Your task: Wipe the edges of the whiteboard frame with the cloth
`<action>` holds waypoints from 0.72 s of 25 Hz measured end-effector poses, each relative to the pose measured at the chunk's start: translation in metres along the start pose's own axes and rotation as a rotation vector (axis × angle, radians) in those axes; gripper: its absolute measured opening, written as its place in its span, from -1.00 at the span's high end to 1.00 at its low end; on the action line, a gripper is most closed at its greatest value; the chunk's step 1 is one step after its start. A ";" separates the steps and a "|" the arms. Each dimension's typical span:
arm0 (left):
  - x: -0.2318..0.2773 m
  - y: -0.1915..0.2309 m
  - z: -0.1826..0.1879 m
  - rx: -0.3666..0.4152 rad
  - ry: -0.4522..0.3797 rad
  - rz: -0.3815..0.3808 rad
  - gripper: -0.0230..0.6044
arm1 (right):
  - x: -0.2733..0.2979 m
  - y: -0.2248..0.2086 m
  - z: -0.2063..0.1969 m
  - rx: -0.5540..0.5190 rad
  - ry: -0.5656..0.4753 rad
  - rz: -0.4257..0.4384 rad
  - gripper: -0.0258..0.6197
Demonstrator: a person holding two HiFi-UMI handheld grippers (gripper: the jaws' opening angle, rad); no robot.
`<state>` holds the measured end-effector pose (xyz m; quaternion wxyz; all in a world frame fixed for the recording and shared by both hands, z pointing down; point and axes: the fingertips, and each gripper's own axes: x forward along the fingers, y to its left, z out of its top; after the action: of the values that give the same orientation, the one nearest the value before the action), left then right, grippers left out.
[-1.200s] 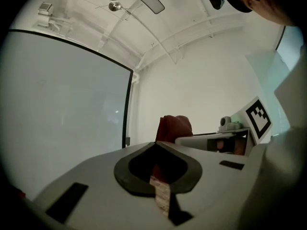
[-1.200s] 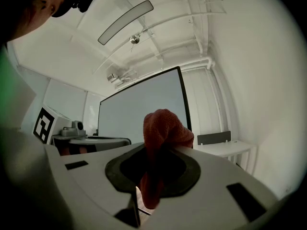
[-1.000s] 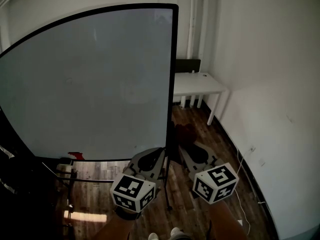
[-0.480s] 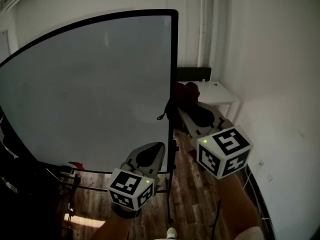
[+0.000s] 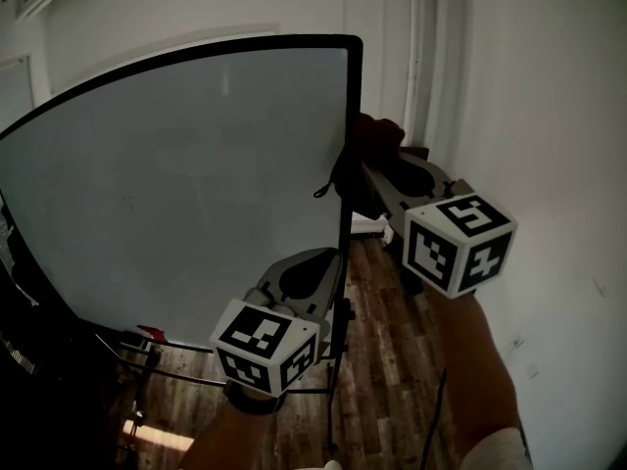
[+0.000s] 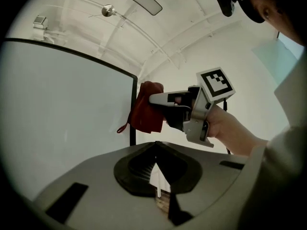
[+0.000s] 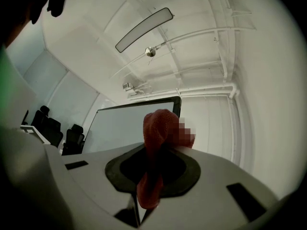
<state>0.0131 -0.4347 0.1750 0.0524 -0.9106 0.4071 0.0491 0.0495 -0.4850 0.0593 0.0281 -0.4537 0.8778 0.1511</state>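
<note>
Landmark taken: right upright of the whiteboard frame (image 5: 345,155), a black strip running vertically beside the grey board face (image 5: 196,184).

Red cloth (image 5: 370,137) is found against the outer side of that upright, a short way below its top corner; in the left gripper view the cloth (image 6: 147,107) is seen overlapping the black strip, bunched, its long axis hanging up-down, parallel to the upright; a thin loop trails from its lower end toward the board face.

Right gripper (image 5: 372,169) is held level, pointed at the upright from the wall side; jaws are clamped on the cloth; in the right gripper view the cloth (image 7: 157,131) is seen pinched along the jaw line, its bulk bulging past the tips toward the upright's top corner.

Left gripper (image 5: 318,267) is held lower, just beside the foot of the upright on the board-face side, pointed upward; jaws (image 6: 156,174) are drawn together with nothing between them.

Wooden floor (image 5: 392,360) lies below the upright; white wall (image 5: 549,116) stands beyond it on the right gripper's side.
</note>
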 end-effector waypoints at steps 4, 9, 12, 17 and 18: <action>0.009 0.000 0.023 0.011 -0.028 -0.021 0.90 | 0.016 -0.014 0.026 -0.029 -0.013 -0.027 0.78; 0.011 -0.004 0.023 0.021 -0.030 -0.050 0.90 | 0.031 -0.027 0.051 -0.063 -0.013 -0.054 0.78; 0.010 -0.001 0.009 0.012 -0.018 -0.050 0.90 | 0.041 -0.033 0.049 -0.074 0.007 -0.064 0.78; 0.011 0.008 -0.005 0.001 0.005 -0.048 0.90 | 0.054 -0.033 0.022 -0.073 0.060 -0.064 0.78; 0.014 0.011 -0.003 -0.001 0.008 -0.048 0.90 | 0.057 -0.035 0.020 -0.070 0.066 -0.063 0.78</action>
<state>0.0142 -0.4525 0.1753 0.0513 -0.9203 0.3853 0.0443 0.0428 -0.5434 0.0214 -0.0119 -0.4867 0.8576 0.1656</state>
